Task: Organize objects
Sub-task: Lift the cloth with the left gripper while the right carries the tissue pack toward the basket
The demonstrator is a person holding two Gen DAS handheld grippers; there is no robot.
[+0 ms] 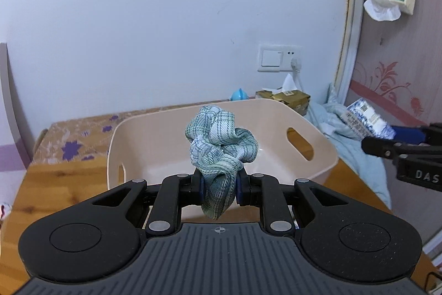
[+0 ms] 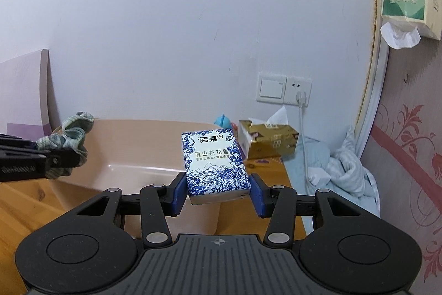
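Note:
My left gripper (image 1: 220, 188) is shut on a crumpled green-and-white plaid cloth (image 1: 219, 145), held in the air in front of a beige plastic basket (image 1: 326, 154) with handle slots. The same cloth (image 2: 73, 138) shows at the left of the right wrist view, above the basket (image 2: 132, 156). My right gripper (image 2: 218, 194) is shut on a small blue-and-white tissue pack (image 2: 214, 163), held up by the basket's right side. That pack (image 1: 367, 120) appears at the right edge of the left wrist view. The basket's visible inside is bare.
The basket stands on a wooden table (image 1: 41, 192) against a white wall. Behind it lie a gold tissue box (image 2: 268, 141), a small blue toy (image 2: 223, 120) and a wall socket with a plugged cable (image 2: 299, 98). Light blue bedding (image 2: 345, 165) lies to the right.

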